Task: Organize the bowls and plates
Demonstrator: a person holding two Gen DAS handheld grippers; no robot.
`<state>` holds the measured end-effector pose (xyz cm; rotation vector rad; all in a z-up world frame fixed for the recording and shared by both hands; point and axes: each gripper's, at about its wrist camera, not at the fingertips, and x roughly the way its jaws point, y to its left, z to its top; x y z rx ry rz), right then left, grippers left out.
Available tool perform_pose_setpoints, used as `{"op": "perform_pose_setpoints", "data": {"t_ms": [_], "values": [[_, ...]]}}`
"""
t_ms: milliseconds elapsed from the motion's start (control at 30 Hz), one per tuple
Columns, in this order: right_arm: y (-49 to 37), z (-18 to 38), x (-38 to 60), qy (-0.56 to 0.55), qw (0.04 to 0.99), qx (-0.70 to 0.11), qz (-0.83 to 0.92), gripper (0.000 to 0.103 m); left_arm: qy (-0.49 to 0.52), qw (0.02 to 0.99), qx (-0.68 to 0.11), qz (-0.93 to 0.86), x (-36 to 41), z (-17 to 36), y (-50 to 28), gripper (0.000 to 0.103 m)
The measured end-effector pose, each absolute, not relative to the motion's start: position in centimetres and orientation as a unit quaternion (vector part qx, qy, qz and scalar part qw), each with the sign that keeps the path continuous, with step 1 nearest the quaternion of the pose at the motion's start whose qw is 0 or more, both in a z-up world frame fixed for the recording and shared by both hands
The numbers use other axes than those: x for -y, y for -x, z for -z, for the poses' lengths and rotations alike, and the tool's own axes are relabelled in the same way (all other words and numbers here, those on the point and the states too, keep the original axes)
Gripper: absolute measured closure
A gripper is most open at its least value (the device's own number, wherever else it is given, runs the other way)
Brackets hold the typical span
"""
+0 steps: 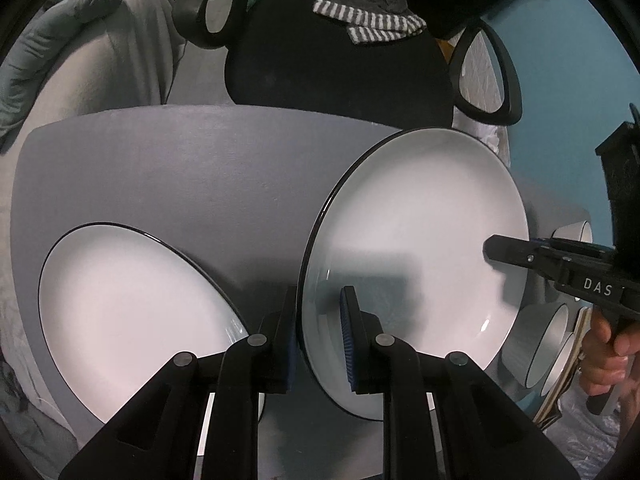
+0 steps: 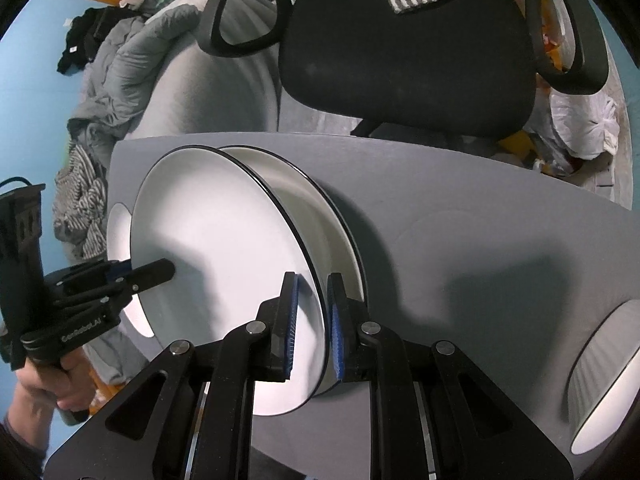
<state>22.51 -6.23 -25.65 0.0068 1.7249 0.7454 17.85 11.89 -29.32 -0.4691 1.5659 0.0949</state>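
A large white plate with a thin black rim [image 1: 420,248] is held above the grey table [image 1: 180,168] by both grippers. My left gripper [image 1: 320,332] is shut on its near-left rim. My right gripper [image 2: 312,320] is shut on its opposite rim; the plate also shows in the right wrist view [image 2: 216,264]. A second white plate [image 1: 132,312] lies flat on the table, left of the held one; in the right wrist view it [image 2: 320,216] lies under and behind the held plate. White bowls [image 1: 556,340] stand at the table's right edge.
A ribbed white bowl [image 2: 604,376] stands on the table's right side in the right wrist view. A black office chair [image 1: 340,64] with a striped cloth stands behind the table. A grey bed with clothes [image 2: 160,60] is to the left.
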Motion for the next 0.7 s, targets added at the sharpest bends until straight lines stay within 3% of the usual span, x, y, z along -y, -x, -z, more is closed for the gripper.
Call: {"op": "perform_pose_setpoints", "data": {"t_ms": [133,400,567,700], "values": [[-22.6,25.6,6.0,0.017,0.590,-0.744,-0.313,0.088,0.185,0.683,-0.705,-0.044,-11.4,29.5,-18.0,0.085],[-22.9,25.2,5.4,0.046,0.578,-0.757,-0.302,0.076,0.167,0.689,-0.704,-0.045,-11.5,28.9,-18.2,0.085],[-22.6,24.8,4.7,0.066,0.576,-0.759,-0.297,0.069,0.159,0.689,-0.705,-0.054,-11.8,28.5,-18.1,0.078],[-22.3,24.5,4.2,0.088,0.581,-0.758,-0.285,0.067,0.159,0.690,-0.703,-0.057,-11.8,28.3,-17.8,0.078]]}}
